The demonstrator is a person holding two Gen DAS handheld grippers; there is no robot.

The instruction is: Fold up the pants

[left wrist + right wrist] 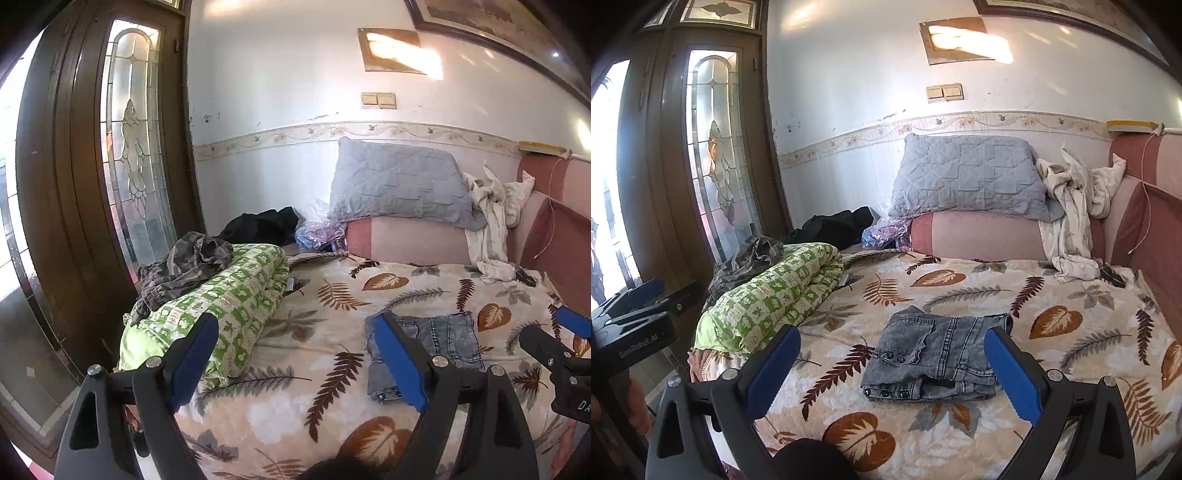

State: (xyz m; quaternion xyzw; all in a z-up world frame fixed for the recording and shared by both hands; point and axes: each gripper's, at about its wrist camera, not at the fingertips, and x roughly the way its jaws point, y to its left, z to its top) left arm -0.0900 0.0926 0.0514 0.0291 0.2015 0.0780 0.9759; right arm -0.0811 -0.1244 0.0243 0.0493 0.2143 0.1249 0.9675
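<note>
Both grippers stand with jaws spread wide and nothing between the blue pads. Seen from the right wrist view, the right gripper (892, 369) fills the lower centre of the frame, pulled back from the pants (934, 360), which lie just above and between its fingers as a compact grey denim bundle on the leaf-print bedspread (1052, 321). In the left wrist view the left gripper (303, 363) sits at the bottom centre, and the same bundle shows at centre right, partly behind the gripper's right-hand pad.

Judging by the squat, layered shape, with a buttoned waistband edge along the lower left of the bundle, the folding looks done or nearly so. What remains seems to be tidying. One upper layer lies slightly skewed with a rumpled edge, so a good finish would be to pinch that loose corner lightly, draw it flat and square it with the layer below, without dragging the whole stack across the soft cover. Denim this thick will hold a crease but springs up if left bunched, so pressing down along the fold would help.

A rolled green checked quilt (775, 291) lies at centre left, well apart from the pants, and a grey pillow (967, 173) leans against the wall in the upper centre.
</note>
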